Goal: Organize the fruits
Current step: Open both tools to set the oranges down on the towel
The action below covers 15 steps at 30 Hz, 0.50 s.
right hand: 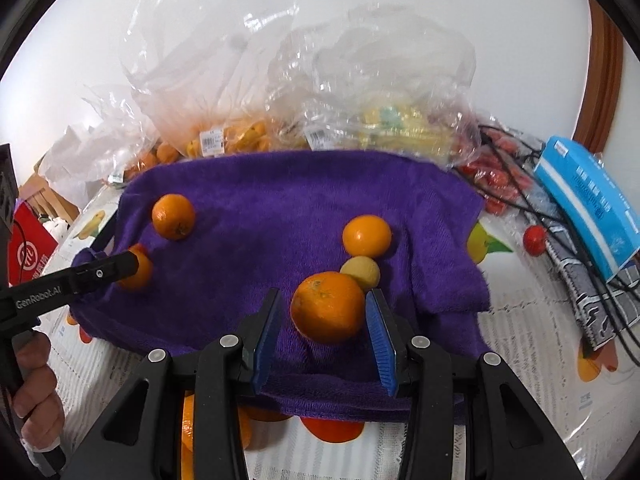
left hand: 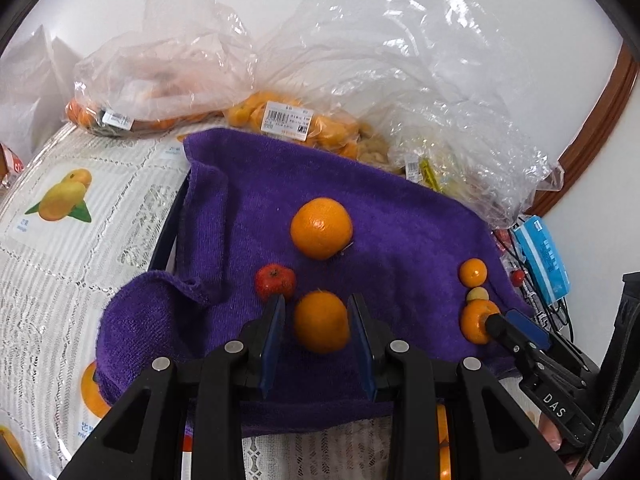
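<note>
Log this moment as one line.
task: organize fruits | left tongs: shut on left orange | right tongs: around right orange, grip unclear

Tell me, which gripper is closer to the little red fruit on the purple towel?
Left. The left gripper has a fingertip right beside the little red fruit. The right gripper is far across the purple towel, at another orange.

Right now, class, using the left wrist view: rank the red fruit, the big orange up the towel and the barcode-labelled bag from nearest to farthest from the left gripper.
1. Red fruit, beside the left gripper's left fingertip.
2. Big orange, mid-towel, beyond it.
3. Barcode-labelled bag, behind the towel's far edge.
</note>
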Motion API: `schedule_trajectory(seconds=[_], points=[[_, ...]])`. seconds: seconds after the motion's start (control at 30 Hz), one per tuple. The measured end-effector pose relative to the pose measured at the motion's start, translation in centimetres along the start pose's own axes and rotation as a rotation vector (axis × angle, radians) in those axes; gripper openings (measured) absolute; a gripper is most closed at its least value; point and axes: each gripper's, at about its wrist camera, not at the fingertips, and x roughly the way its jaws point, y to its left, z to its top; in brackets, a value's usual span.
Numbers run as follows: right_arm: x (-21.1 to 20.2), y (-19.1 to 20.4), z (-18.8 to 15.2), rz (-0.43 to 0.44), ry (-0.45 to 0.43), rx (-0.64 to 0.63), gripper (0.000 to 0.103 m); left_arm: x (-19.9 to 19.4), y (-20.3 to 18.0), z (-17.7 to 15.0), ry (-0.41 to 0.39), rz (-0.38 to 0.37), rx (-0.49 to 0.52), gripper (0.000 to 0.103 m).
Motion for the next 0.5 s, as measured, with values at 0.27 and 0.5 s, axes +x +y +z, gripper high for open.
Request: schedule_trajectory(seconds=[0.27, 0.5], points=[[-1.7, -0.2, 0.6, -0.015, -0.06, 0.004, 0.047, -1.9, -1.1, -0.2, -0.077, -0.012, 0.053, 0.037], [-3.3, 0.2, 0.6, -0.065, -0.137, -0.022, 0.047, -2.4, -1.9, -0.7, -0.107, 0.0, 0.098, 0.037]])
